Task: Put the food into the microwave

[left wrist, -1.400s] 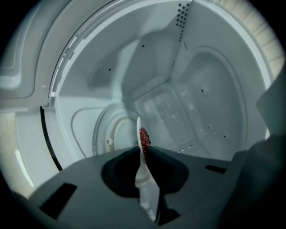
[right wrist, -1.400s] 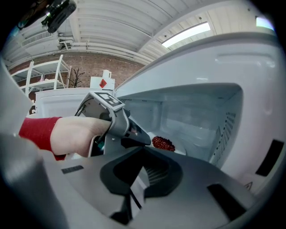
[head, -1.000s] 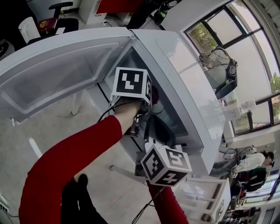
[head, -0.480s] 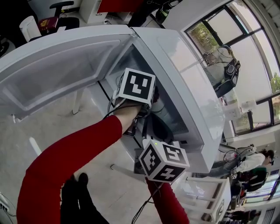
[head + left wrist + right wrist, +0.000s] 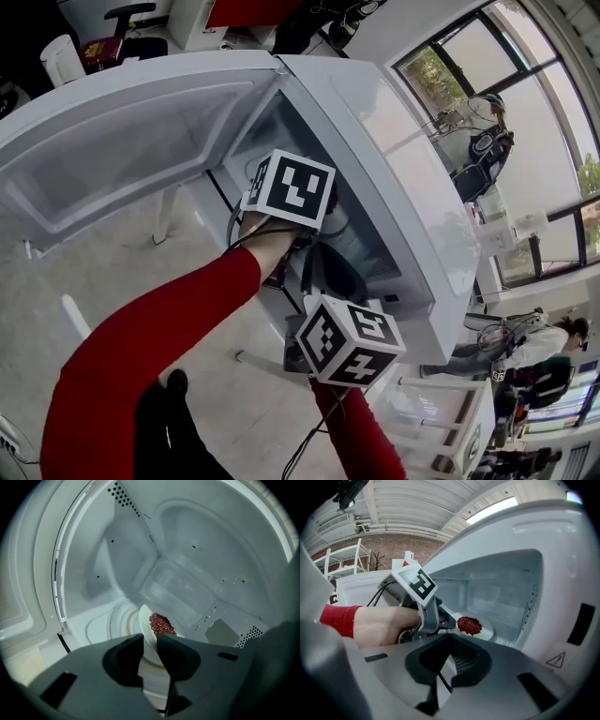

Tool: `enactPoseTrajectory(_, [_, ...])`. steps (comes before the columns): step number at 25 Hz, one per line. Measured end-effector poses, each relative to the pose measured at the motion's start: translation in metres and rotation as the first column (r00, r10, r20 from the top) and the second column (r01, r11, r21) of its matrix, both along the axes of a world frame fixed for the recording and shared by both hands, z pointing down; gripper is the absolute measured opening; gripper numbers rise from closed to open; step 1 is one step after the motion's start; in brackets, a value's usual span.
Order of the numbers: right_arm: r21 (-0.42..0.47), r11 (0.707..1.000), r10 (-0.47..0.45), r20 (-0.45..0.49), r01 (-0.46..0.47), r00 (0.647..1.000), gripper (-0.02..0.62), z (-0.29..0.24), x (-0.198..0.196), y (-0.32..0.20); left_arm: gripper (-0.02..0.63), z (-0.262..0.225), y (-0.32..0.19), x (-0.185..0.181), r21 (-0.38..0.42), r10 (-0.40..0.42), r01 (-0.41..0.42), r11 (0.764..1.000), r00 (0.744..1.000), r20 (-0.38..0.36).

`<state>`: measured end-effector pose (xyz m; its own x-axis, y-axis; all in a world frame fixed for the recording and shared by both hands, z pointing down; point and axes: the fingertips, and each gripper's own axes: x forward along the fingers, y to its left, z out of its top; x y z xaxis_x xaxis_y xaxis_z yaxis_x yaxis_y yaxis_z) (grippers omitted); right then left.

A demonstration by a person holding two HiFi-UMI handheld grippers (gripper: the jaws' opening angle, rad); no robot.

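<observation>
A white plate [image 5: 146,623] with a heap of small red food [image 5: 161,624] is inside the white microwave [image 5: 375,141], over the glass turntable [image 5: 119,620]. My left gripper [image 5: 149,641] reaches into the cavity. Its jaws are opening, and the plate's near rim stands between them without being pinched. From the right gripper view the plate [image 5: 485,631] lies flat on the cavity floor, the food [image 5: 469,625] on it, and the left gripper [image 5: 451,623] is at its rim. My right gripper [image 5: 449,639] waits outside the opening, shut and empty.
The microwave door [image 5: 122,150] is swung wide open to the left. The cavity's back wall [image 5: 187,583] is close behind the plate. The control panel side [image 5: 581,620] is at the right. A person stands far off at the lower right [image 5: 539,347].
The left gripper's marker cube has rolled while staying inside the microwave. The right gripper has hardly shifted below the opening.
</observation>
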<state>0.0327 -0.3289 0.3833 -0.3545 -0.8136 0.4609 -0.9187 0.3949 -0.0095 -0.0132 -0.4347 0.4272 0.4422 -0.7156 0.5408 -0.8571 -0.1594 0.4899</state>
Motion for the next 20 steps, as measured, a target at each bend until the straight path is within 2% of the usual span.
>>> enactPoseTrajectory(11, [-0.006, 1.0, 0.001, -0.006, -0.001, 1.0, 0.014, 0.0048, 0.0042, 0.0008, 0.098, 0.003, -0.0033, -0.0061, 0.03, -0.021, 0.019, 0.999, 0.996, 0.083])
enactPoseTrajectory(17, [-0.005, 1.0, -0.006, -0.012, 0.006, 1.0, 0.014, 0.0069, 0.0027, 0.0008, 0.115, 0.0054, -0.005, -0.0088, 0.072, -0.002, -0.012, 0.997, 0.981, 0.196])
enactPoseTrajectory(20, [-0.005, 1.0, -0.007, -0.014, 0.007, 1.0, 0.014, 0.0071, 0.003, 0.001, 0.118, 0.0054, -0.0048, -0.0092, 0.081, 0.003, -0.019, 0.997, 0.981, 0.195])
